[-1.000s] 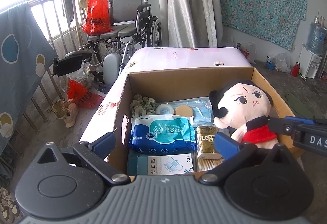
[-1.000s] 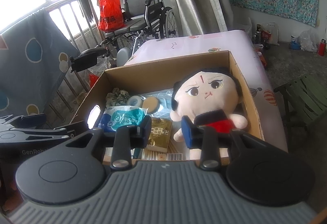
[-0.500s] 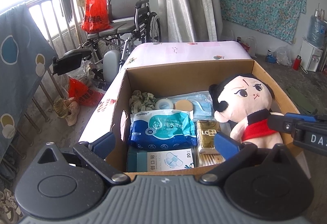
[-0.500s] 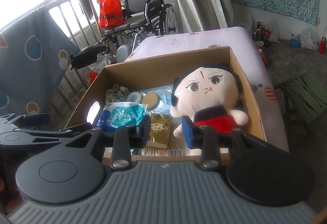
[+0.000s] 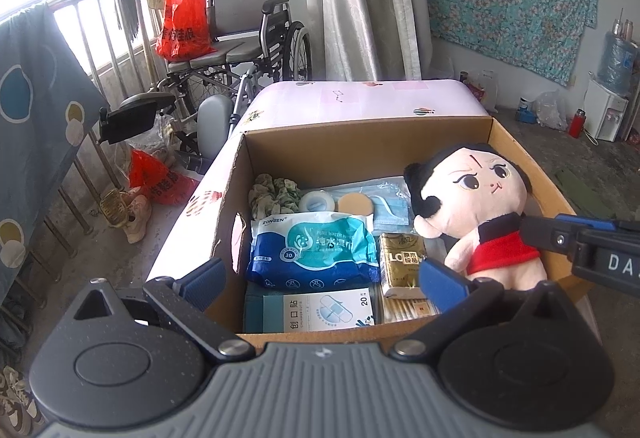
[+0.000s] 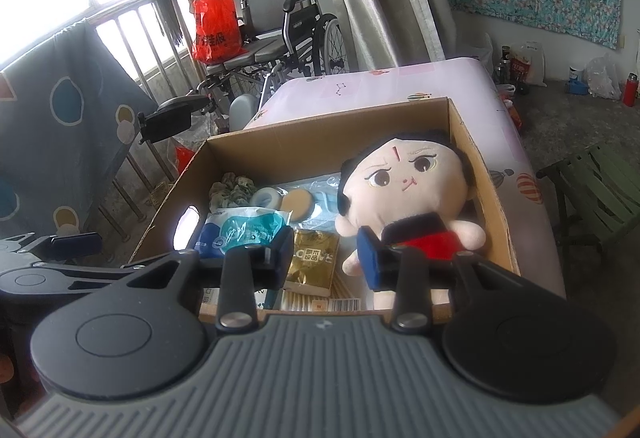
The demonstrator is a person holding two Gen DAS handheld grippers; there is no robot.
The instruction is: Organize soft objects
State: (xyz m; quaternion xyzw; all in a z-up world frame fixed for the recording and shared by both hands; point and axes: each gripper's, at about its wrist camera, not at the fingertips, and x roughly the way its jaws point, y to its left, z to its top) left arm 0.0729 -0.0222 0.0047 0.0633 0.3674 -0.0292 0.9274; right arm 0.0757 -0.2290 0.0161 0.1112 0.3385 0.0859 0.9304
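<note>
An open brown cardboard box sits on a pale pink patterned mattress. Inside, at its right side, a plush doll with black hair and a red top leans against the wall. Beside it lie a blue wet-wipes pack and a gold tissue packet. The left gripper is spread wide and empty; the right gripper is partly open, holding nothing.

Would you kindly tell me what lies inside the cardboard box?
Inside the box: doll, wipes, gold tissue pack, plaster box, masks, tape, scrunchie. Whatever lies beneath them is covered.
</note>
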